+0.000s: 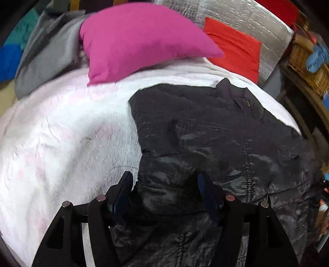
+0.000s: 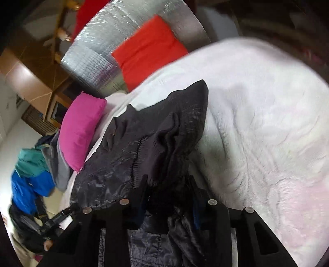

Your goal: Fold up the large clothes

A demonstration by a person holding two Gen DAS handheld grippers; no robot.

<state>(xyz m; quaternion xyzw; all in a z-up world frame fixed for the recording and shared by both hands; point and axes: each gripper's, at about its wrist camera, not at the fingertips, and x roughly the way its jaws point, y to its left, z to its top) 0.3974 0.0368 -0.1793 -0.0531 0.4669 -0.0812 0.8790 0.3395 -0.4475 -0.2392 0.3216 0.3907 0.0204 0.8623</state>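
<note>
A large shiny black quilted jacket [image 1: 216, 139] lies on a white fluffy bed cover [image 1: 67, 131], its collar toward the headboard. My left gripper [image 1: 164, 180] is open, its fingers astride the jacket's near edge. In the right wrist view the jacket [image 2: 144, 135] is bunched and lifted, and my right gripper [image 2: 168, 184] has a fold of the dark fabric between its fingers. The white cover [image 2: 267, 123] spreads to the right.
A pink pillow [image 1: 139, 39] and a red pillow [image 1: 234, 49] lie at the head of the bed against a silver padded headboard [image 1: 236, 16]. Grey, teal and blue clothes [image 2: 35, 174] are piled at the bedside. A wicker basket [image 1: 304, 61] stands at the right.
</note>
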